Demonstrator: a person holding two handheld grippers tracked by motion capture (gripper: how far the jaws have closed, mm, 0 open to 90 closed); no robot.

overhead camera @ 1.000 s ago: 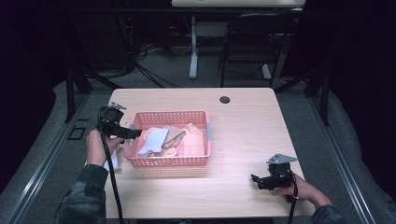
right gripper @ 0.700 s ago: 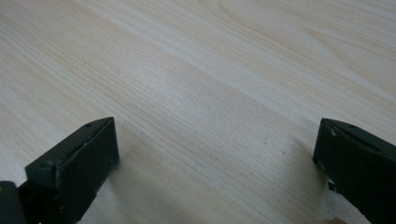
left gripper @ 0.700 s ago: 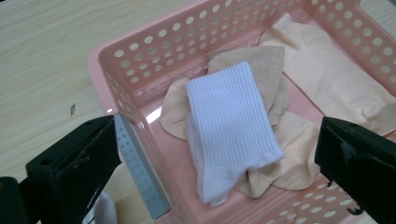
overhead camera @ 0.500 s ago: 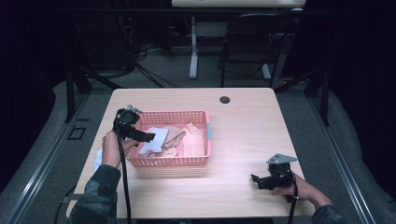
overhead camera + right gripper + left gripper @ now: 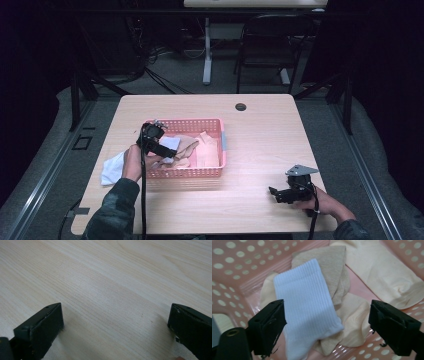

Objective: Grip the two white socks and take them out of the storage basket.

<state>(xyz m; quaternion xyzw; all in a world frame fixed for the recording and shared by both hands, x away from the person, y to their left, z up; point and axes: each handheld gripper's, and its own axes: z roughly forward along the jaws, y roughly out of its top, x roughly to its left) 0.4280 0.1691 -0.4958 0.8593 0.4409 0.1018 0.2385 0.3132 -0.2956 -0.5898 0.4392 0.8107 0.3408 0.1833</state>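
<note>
Now: left gripper lines up over the white sock in the basket

Here we are above the pink basket [image 5: 218, 150], and the left gripper [image 5: 327, 327] hangs right over the pile, its jaws spread wide and holding nothing. Between them, in the left gripper view, lies the white sock [image 5: 308, 307], ribbed, draped on top of a tan sock [image 5: 329, 270], with a cream sock [image 5: 382, 277] stretched out farther back. So the white one is inside the basket, top of the heap, near the left wall.

This looks like the reach before a pick. To my eye the next move calls for a drop straight down so both jaws straddle the white sock, then a squeeze on that layer alone. The snag: the tan sock sits directly underneath and touching, so a deep bite could lift both.

Over to the other side. The right gripper [image 5: 280, 194] rests low on the table [image 5: 280, 130] near the front right corner, well apart from the basket, jaws parted with bare wood between them. A white cloth [image 5: 112, 167] lies on the table just beside the basket's left wall, by the person's left hand. A small dark round hole [image 5: 241, 106] sits near the far edge. Nothing blocks the descent but the basket's rim close by.
</note>
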